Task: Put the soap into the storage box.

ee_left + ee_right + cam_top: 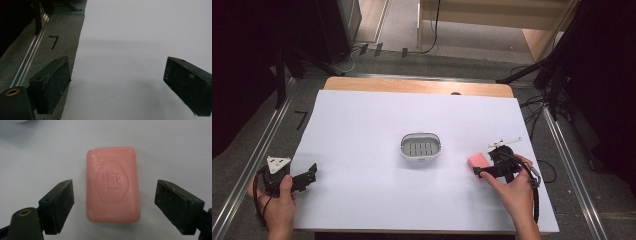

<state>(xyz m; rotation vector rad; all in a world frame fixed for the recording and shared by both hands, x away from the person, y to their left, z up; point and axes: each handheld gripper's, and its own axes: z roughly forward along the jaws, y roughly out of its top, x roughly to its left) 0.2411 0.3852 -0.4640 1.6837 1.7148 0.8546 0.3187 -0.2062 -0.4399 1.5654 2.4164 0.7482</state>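
Note:
A pink bar of soap (113, 184) with an embossed stamp lies flat on the white sheet. My right gripper (113, 206) hangs over it, open, one jaw on each long side of the bar without touching it. From above, the soap (477, 161) lies at the right of the table, just left of my right gripper (484, 167). A white oval soap dish (421, 146) with a slotted floor sits at the table's middle. My left gripper (312, 172) rests at the left edge, open, and nothing lies between the jaws of my left gripper (117, 85).
A white sheet (362, 125) covers the table; a strip of bare wood (417, 86) shows at the far edge. Grey floor with a metal rail (30, 57) and a marked "7" (53, 41) lies left of the sheet. Black stands and cables sit at both sides.

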